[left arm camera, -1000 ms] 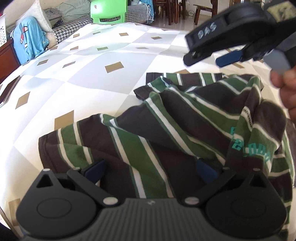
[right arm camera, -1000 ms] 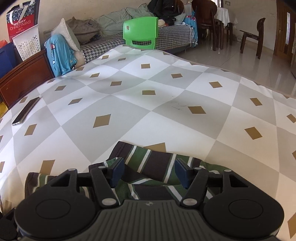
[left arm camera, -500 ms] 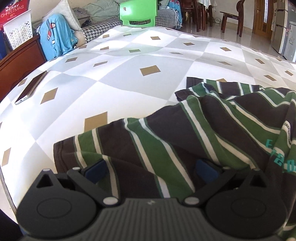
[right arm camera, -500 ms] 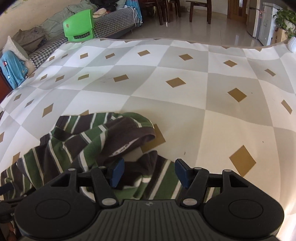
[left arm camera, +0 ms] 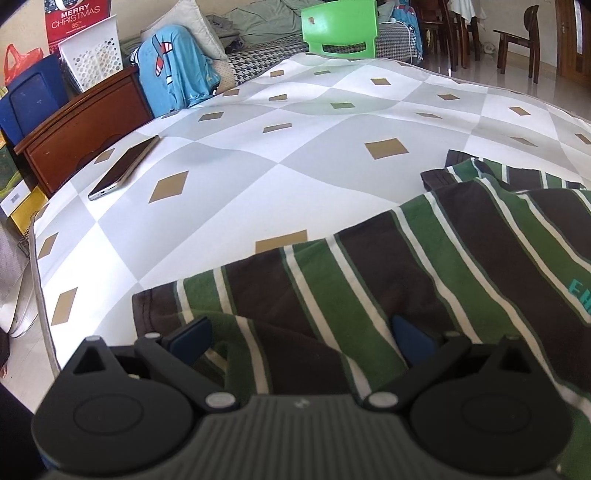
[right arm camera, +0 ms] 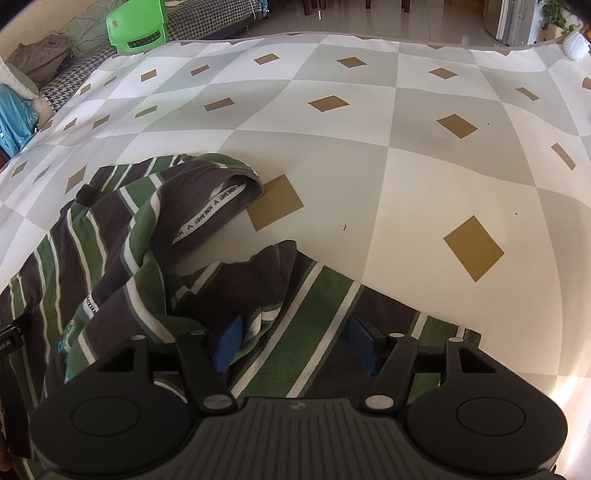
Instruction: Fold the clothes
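A brown, green and white striped T-shirt (left arm camera: 424, 273) lies crumpled on a bed cover (left arm camera: 295, 177) with grey and white diamonds. My left gripper (left arm camera: 300, 339) hovers low over the shirt's left end, open, its blue pads (left arm camera: 190, 339) wide apart with loose fabric lying between them. In the right wrist view the shirt (right arm camera: 122, 240) shows its collar with a white label tape and a flat striped part in front. My right gripper (right arm camera: 295, 343) is open just above that flat part, and its pads (right arm camera: 227, 345) do not pinch the cloth.
A phone (left arm camera: 123, 168) lies on the cover near its left edge. Beyond that edge stand a wooden cabinet (left arm camera: 85, 129), a white basket (left arm camera: 92, 57) and a blue garment (left arm camera: 173, 81). A green chair (left arm camera: 340, 29) stands past the far end. Bare cover (right arm camera: 424, 184) stretches right of the shirt.
The left view has swung left and the right gripper has left it. The right gripper has moved from the shirt's far sleeve to its collar side and sunk closer. Both jaws stay open.
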A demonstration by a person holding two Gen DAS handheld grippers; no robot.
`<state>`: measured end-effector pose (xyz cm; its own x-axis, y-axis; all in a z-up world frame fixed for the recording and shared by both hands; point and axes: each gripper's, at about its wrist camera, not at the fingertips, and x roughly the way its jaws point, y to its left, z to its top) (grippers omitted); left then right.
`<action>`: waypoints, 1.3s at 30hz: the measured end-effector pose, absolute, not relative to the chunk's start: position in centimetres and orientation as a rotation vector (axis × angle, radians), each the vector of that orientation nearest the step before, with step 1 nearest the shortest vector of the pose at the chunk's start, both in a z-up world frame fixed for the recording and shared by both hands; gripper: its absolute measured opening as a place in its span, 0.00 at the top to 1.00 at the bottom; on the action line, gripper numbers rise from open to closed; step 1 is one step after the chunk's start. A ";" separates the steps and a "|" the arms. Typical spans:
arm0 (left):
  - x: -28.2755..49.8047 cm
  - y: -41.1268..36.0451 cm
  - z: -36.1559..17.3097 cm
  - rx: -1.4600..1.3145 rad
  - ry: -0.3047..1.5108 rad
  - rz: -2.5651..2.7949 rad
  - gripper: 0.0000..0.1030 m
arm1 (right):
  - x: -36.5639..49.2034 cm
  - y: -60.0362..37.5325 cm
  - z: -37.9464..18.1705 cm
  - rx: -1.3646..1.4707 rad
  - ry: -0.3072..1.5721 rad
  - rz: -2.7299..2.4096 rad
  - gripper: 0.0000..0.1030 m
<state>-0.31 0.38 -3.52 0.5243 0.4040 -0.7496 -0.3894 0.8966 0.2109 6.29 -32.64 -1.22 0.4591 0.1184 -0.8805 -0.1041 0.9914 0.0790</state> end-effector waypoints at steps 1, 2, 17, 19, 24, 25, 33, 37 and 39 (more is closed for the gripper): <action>-0.4 0.6 -3.5 0.019 0.903 0.482 0.00 | 6.3 -32.6 -1.3 0.009 1.081 0.122 0.39; -0.5 0.8 -3.4 0.023 0.904 0.492 0.00 | 6.3 -32.6 -1.3 0.003 1.076 0.107 0.38; -2.7 2.6 -2.9 -0.004 0.912 0.507 0.00 | 6.8 -32.8 -0.5 0.036 1.077 0.030 0.33; -2.7 2.6 -2.9 -0.008 0.911 0.507 0.00 | 6.5 -33.1 0.0 0.045 1.067 0.027 0.33; -2.8 1.9 -2.7 0.032 0.908 0.508 0.00 | 5.5 -34.0 0.7 0.080 1.070 0.021 0.33; -2.9 1.5 -2.5 0.049 0.900 0.508 0.00 | 5.3 -34.1 0.7 0.085 1.076 0.023 0.33; -4.4 -2.7 -0.8 0.156 0.781 0.364 0.00 | 3.8 -34.2 0.1 0.111 1.138 0.090 0.33; -4.5 -5.2 -2.4 0.224 0.853 0.247 0.00 | 3.2 -33.3 -0.8 0.078 1.145 0.101 0.32; -4.8 -6.0 -3.2 0.253 0.845 0.240 0.00 | 3.1 -32.5 -1.0 0.022 1.139 0.098 0.29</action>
